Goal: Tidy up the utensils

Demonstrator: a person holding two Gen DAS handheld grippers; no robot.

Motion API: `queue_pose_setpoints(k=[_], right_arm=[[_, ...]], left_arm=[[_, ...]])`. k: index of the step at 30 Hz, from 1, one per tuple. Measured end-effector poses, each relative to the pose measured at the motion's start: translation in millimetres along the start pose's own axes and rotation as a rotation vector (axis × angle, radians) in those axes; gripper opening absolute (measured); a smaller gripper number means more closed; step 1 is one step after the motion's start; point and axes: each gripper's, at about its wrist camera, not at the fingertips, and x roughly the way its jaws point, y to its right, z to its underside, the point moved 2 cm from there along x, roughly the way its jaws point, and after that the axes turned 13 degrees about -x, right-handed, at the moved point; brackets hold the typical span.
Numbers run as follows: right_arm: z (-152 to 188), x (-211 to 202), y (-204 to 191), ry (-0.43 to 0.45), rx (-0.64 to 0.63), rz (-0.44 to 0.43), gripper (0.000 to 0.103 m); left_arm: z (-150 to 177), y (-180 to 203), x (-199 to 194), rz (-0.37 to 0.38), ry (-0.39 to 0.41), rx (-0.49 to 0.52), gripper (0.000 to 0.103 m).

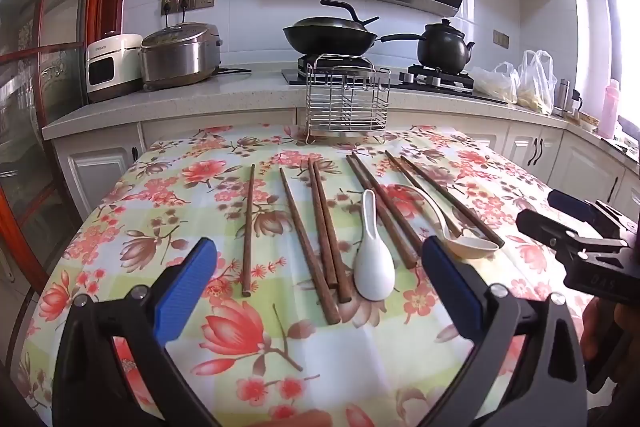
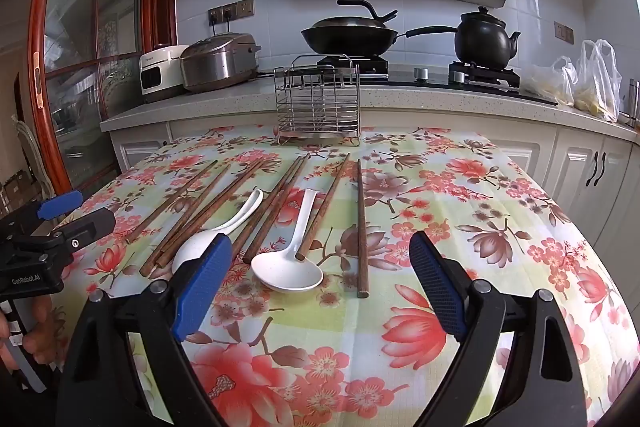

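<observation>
- Left wrist view: the left gripper point(image 1: 320, 291) hangs above the near part of the desk point(image 1: 120, 267), which wears a floral cloth; its blue-padded fingers point(image 1: 186, 287) stand wide apart with nothing between them but the cloth and the utensils beyond.
- Brown wooden chopsticks point(image 1: 326, 223) lie spread in a rough fan across the middle of the desk, some in pairs, one single stick point(image 1: 248, 231) well off to the left.
- A white spoon point(image 1: 372, 259) lies bowl-down just right of the central pair; a second, cream spoon point(image 1: 460, 231) lies among the right-hand sticks, bowl toward the camera.
- A wire utensil rack point(image 1: 347, 103) stands upright at the far edge of the desk, apart from the utensils.
- The right gripper point(image 1: 560, 219) shows at the right edge, open.
- Right wrist view: the right gripper point(image 2: 320, 291) is spread wide over the desk point(image 2: 520, 267), holding nothing.
- The white spoon point(image 2: 288, 267) lies bowl-up just ahead between its fingers; the other spoon point(image 2: 216, 239) is partly behind the left finger point(image 2: 200, 291).
- One single chopstick point(image 2: 361, 227) lies to the right of the rest.
- The rack point(image 2: 318, 103) stands at the far edge; the left gripper point(image 2: 76, 211) shows at the left, open.
</observation>
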Motion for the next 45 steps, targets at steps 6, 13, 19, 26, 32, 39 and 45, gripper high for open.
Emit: queue_pose_setpoints(k=[6,13,19,26,32,39,45], right_arm=[[-0.4,-0.8,-0.3,0.001,-0.001,-0.001,0.084],[-0.3,-0.8,0.2,-0.001,0.002,-0.002,0.084],[-0.5,-1.5,-0.3,0.0,0.001,-0.001,0.084],[-0.9,-1.6,-0.2,0.0,0.003,-0.002,0.084],[-1.1,-1.7,-0.1,0.001,0.002,-0.002,0.084],[-1.2,-2.0,0.5,0.003,0.004,-0.001,0.084],[-1.6,-2.1,0.8,0.004,0.004,-0.001,0.084]], left_arm=[[0.0,0.3,-0.6,-0.002,0.003,0.004,0.099],[0.9,0.6,1.6,0.0,-0.005,0.002,0.099],[0.0,0.2,0.5,0.0,-0.003,0.001,0.099],[-0.3,0.2,1.0,0.0,-0.001,0.0,0.099],[-6.3,4.4,3.9,0.003,-0.001,0.0,0.099],[-3.6,2.8,2.0,0.001,0.0,0.0,0.099],[-3.7,2.7,2.0,0.001,0.0,0.0,0.099]])
